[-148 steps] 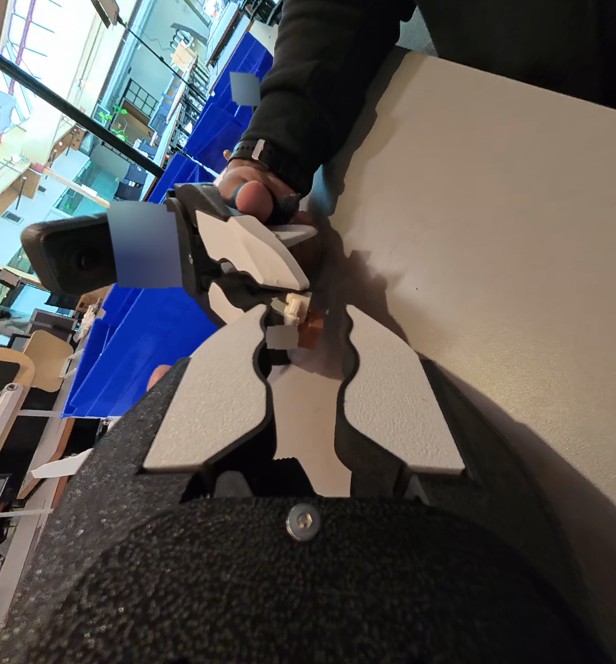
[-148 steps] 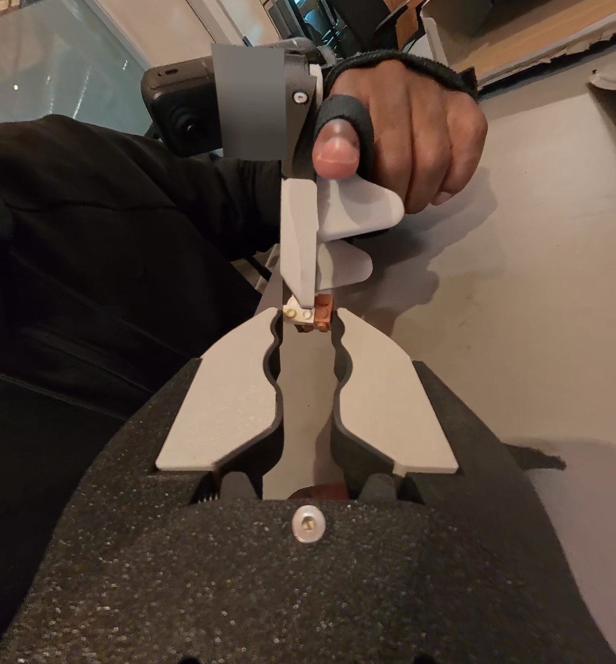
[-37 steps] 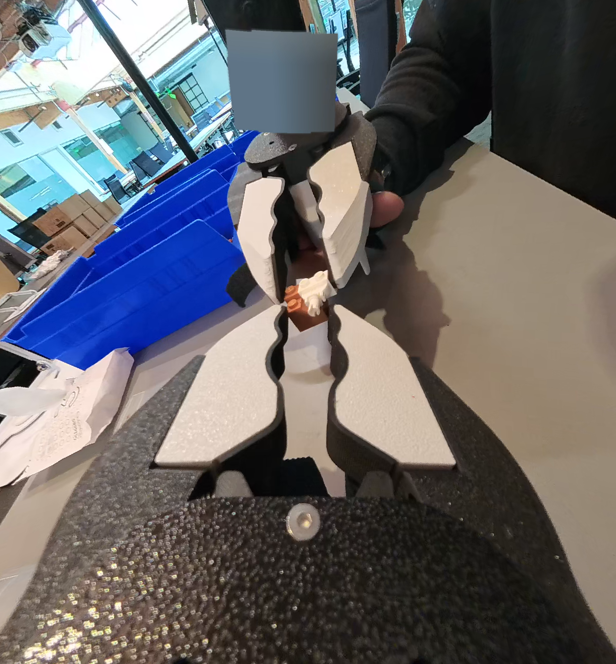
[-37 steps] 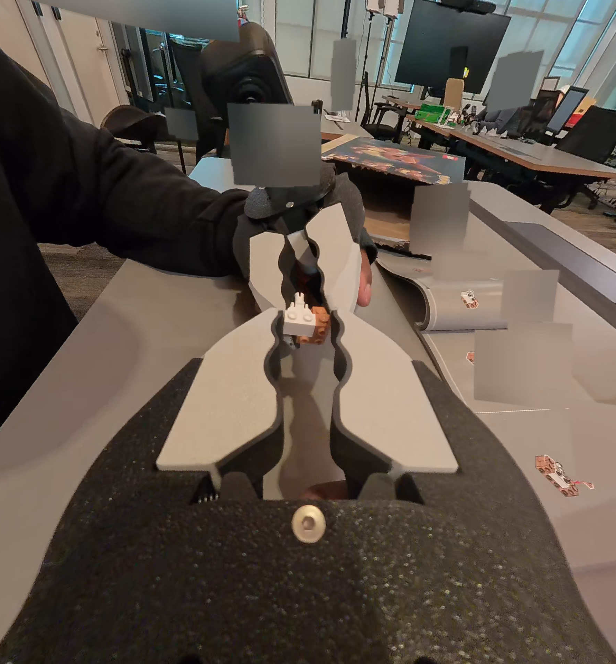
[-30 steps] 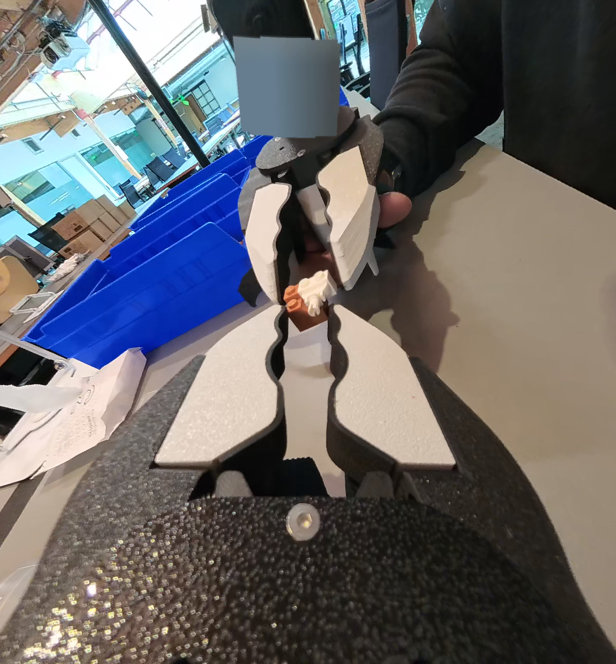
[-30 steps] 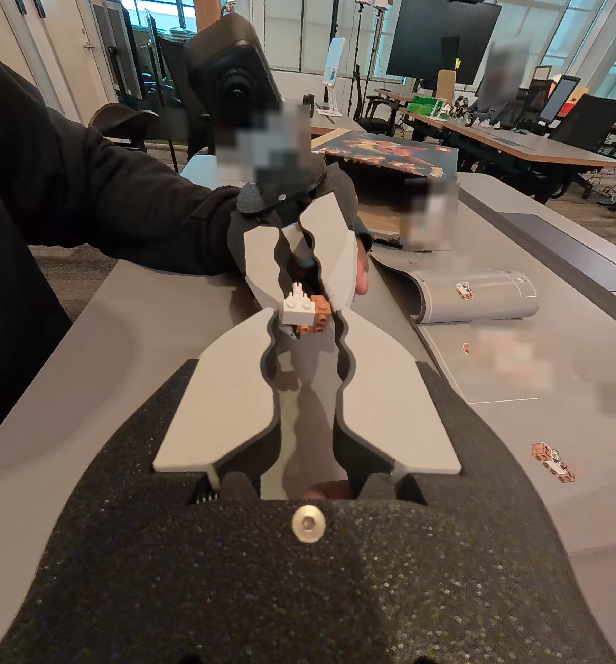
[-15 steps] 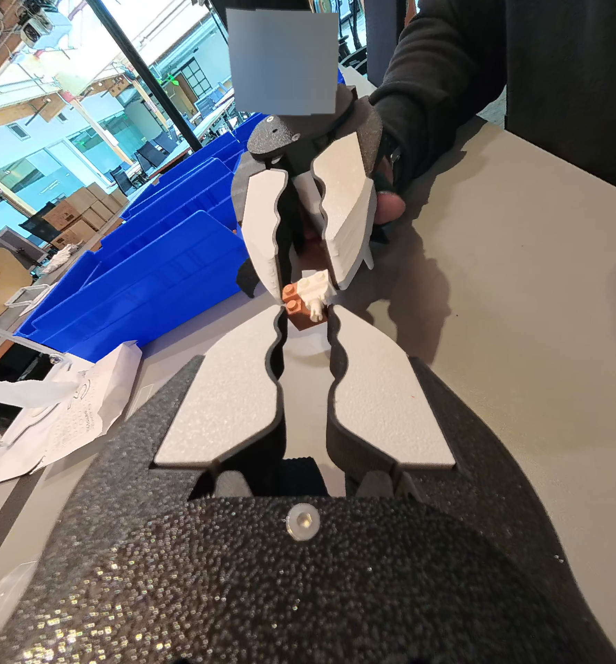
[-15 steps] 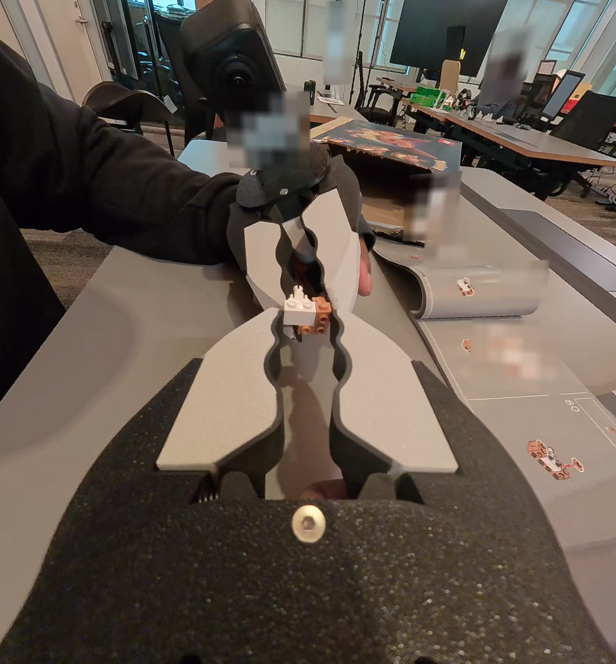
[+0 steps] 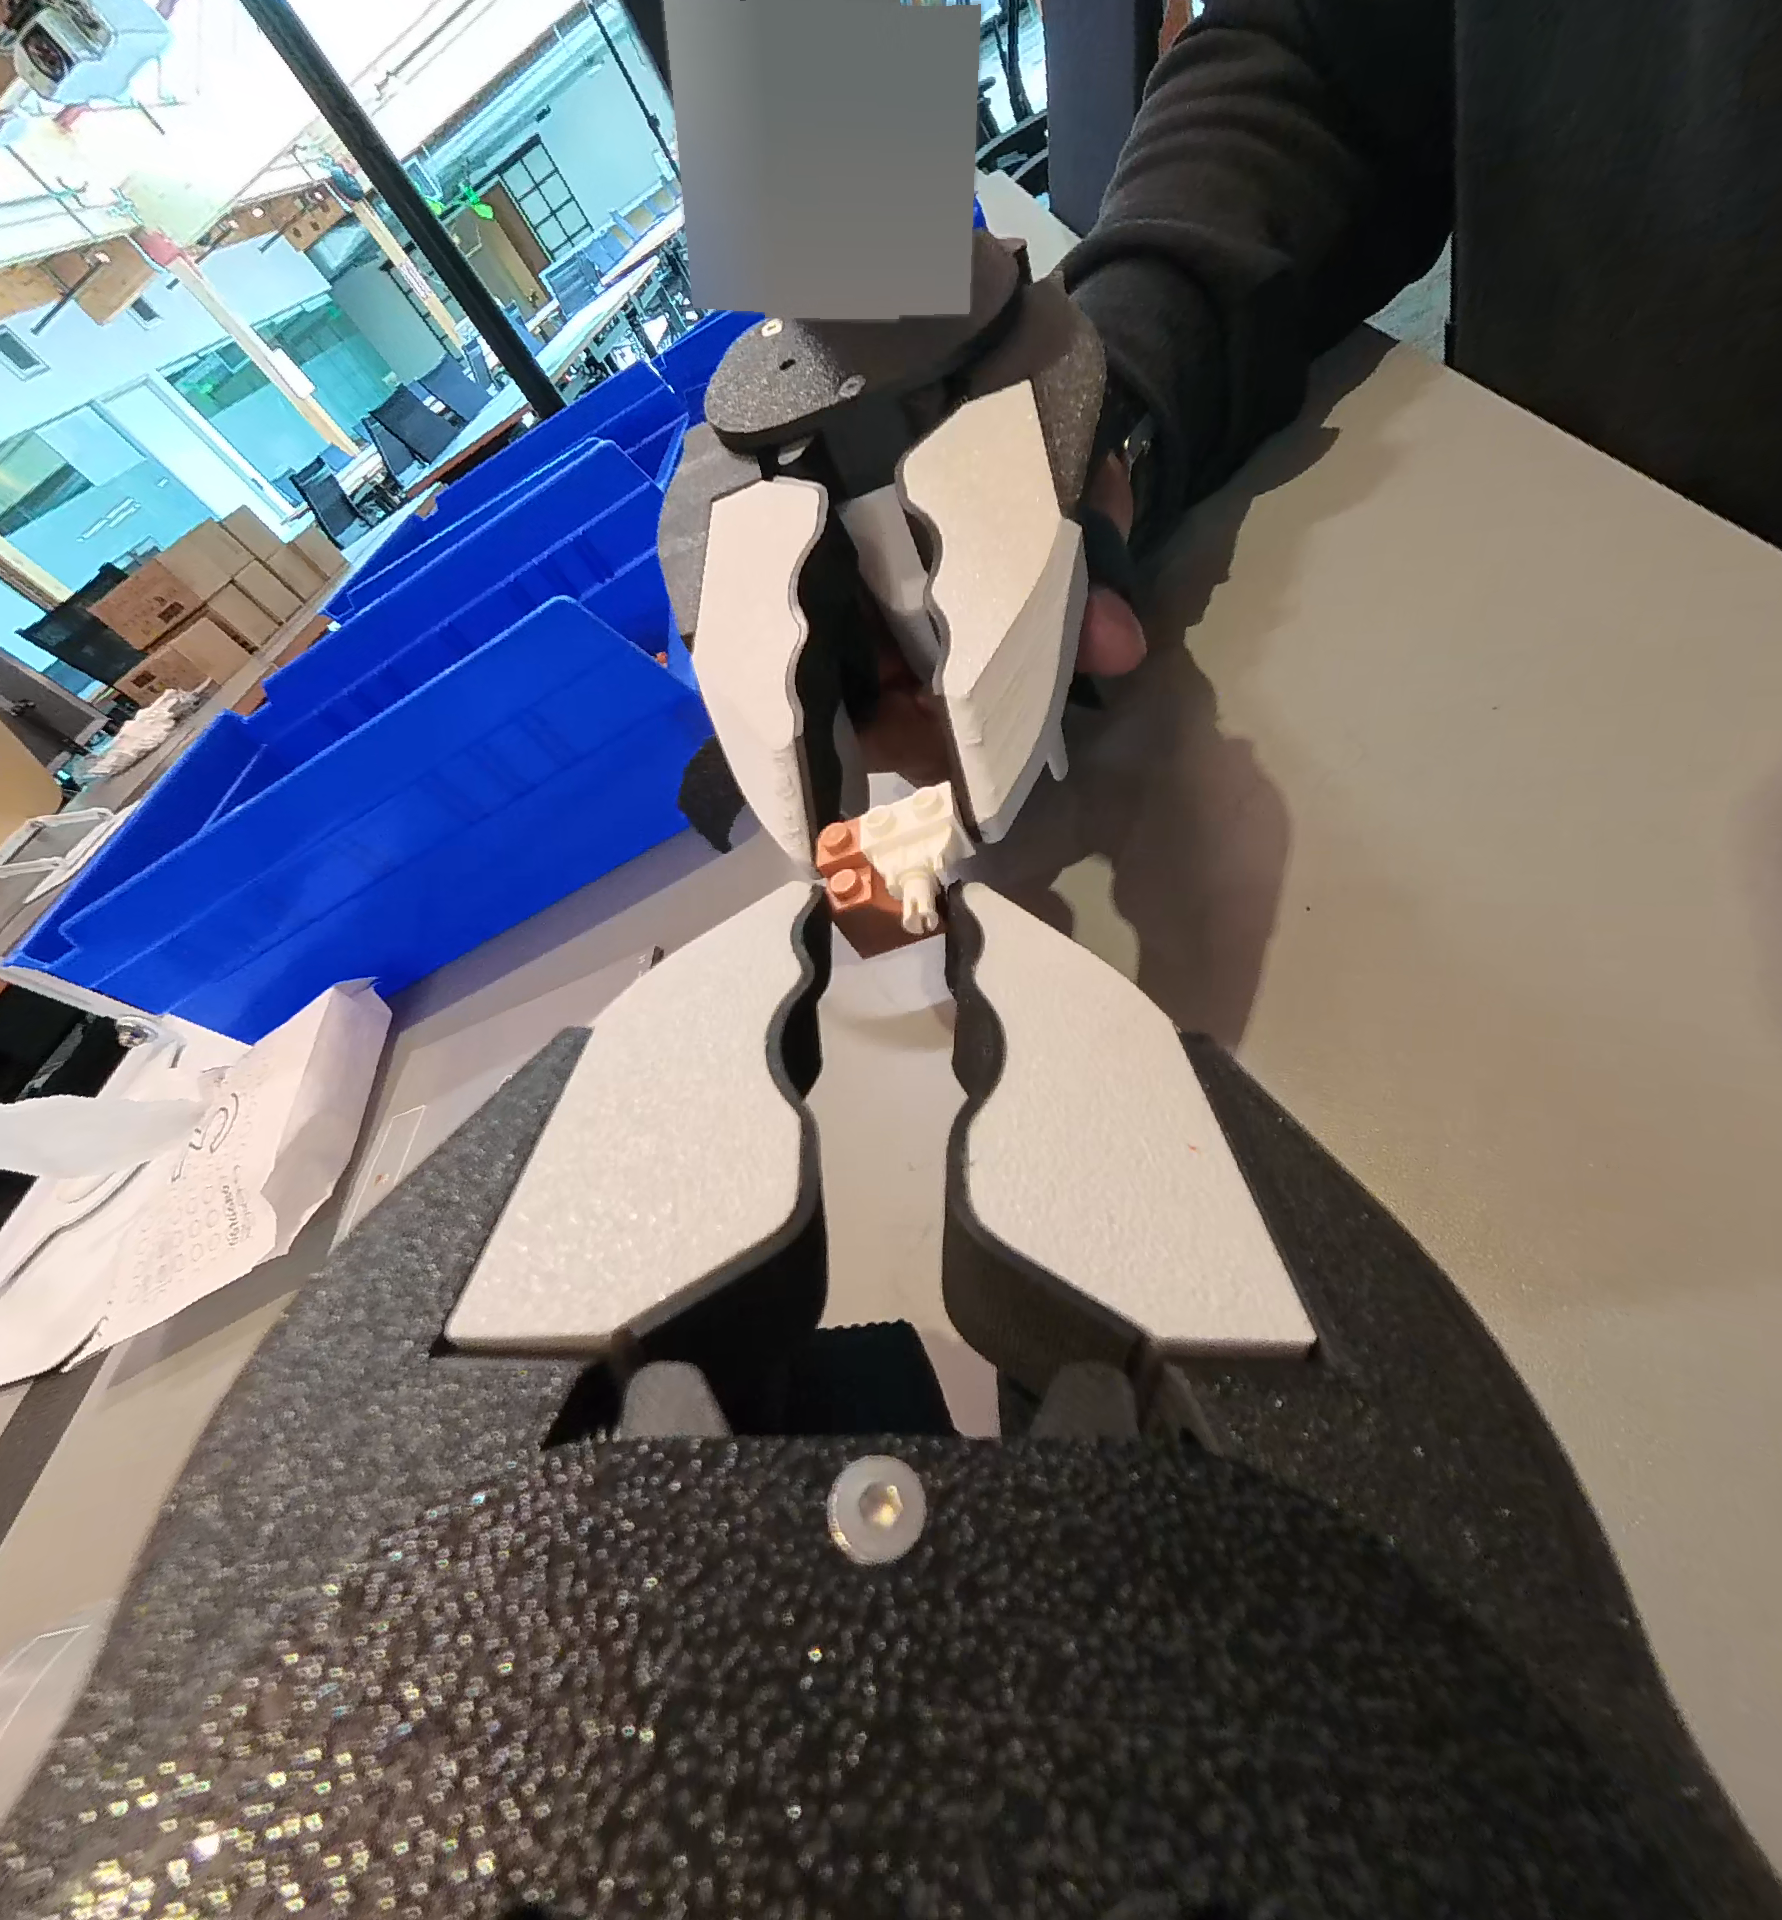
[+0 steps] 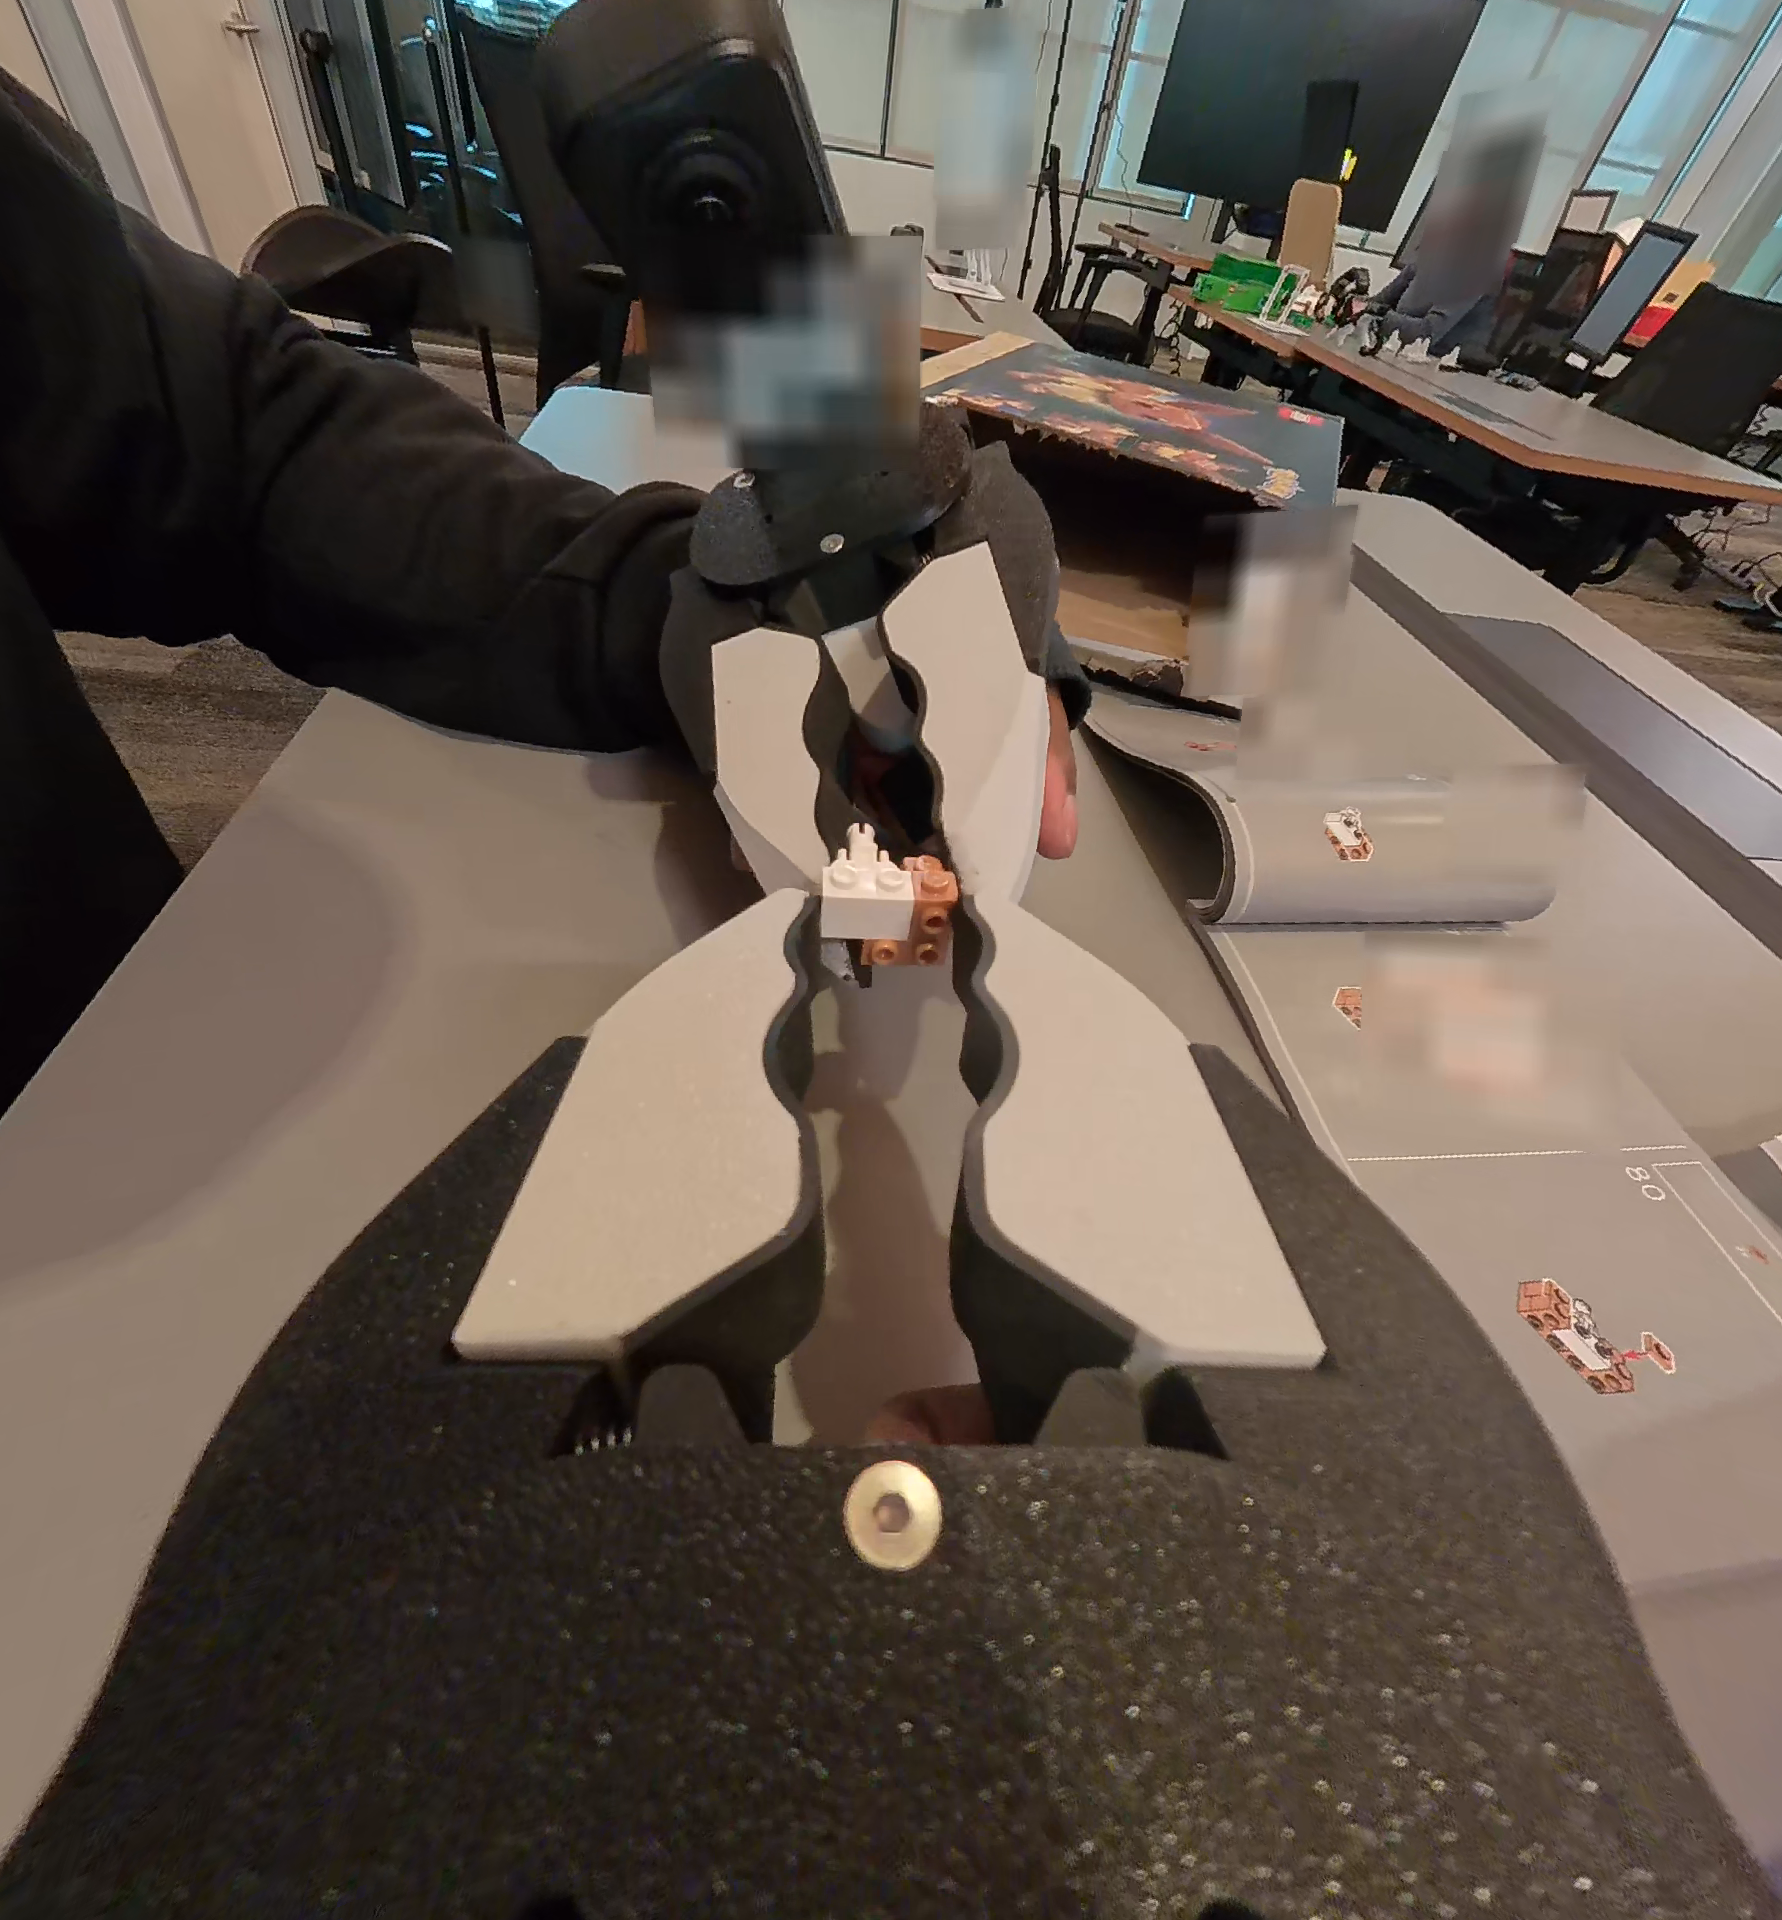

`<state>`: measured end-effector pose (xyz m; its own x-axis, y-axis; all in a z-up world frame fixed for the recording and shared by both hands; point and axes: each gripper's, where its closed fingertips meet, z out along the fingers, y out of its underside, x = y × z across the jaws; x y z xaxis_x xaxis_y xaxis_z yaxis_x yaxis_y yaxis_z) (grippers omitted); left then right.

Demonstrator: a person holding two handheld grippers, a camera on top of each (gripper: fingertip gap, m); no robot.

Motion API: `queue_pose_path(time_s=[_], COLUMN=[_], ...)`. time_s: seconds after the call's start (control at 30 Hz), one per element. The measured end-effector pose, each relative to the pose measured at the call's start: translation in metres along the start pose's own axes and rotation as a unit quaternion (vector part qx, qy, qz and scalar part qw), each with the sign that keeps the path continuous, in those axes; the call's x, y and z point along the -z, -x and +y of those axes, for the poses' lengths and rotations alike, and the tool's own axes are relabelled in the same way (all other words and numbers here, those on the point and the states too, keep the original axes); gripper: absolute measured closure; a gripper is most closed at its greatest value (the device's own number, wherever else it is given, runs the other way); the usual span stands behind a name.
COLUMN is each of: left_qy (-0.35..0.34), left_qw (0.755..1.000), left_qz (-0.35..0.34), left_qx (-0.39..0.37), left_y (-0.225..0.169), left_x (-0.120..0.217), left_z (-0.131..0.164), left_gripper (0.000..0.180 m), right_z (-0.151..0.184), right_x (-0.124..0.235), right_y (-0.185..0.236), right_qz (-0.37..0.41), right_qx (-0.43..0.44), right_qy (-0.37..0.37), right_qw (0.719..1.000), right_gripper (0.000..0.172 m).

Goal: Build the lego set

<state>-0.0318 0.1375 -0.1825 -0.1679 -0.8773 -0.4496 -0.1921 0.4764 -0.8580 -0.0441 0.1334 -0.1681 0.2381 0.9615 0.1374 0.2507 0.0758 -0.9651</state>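
Two grippers meet tip to tip above the smooth grey tabletop (image 9: 1489,831), sharing one small studded plastic brick assembly (image 9: 892,878): a white piece joined to a reddish-brown block. We see the left gripper (image 9: 882,914), its fingers nearly closed, pinching the brown block; the right gripper (image 10: 887,914) seems clamped across the white-and-brown pair, though one pad is partly hidden. Glossy blue bins (image 9: 399,790) and crumpled white paper (image 9: 139,1195) lie beside.
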Motion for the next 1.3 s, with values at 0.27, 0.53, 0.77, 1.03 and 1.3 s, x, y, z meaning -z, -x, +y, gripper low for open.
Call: queue_pose_path(time_s=[0.27,0.53,0.77,1.03,1.3], left_qy=[0.024,0.041,0.189,0.218,0.217], left_qw=[1.000,0.999,0.982,0.973,0.973], left_qz=[0.007,0.006,0.008,-0.013,-0.017], left_qx=[0.000,0.007,0.023,0.082,0.077], left_y=[-0.002,-0.002,0.002,0.013,0.014], left_x=[-0.003,-0.006,-0.002,0.007,0.006], left_z=[0.008,0.014,0.062,0.074,0.074], left_gripper=[0.160,0.160,0.157,0.158,0.158], right_z=[0.008,0.013,0.039,0.067,0.085], right_x=[-0.001,-0.001,-0.003,-0.001,0.006], right_y=[-0.001,-0.003,-0.012,-0.015,-0.006], right_qz=[-0.001,0.003,0.021,0.013,-0.014], right_qx=[0.001,0.016,-0.005,-0.079,-0.094], right_qy=[0.013,0.030,0.117,0.212,0.267], right_qw=[1.000,0.999,0.993,0.974,0.959], right_gripper=[0.147,0.148,0.147,0.147,0.147])
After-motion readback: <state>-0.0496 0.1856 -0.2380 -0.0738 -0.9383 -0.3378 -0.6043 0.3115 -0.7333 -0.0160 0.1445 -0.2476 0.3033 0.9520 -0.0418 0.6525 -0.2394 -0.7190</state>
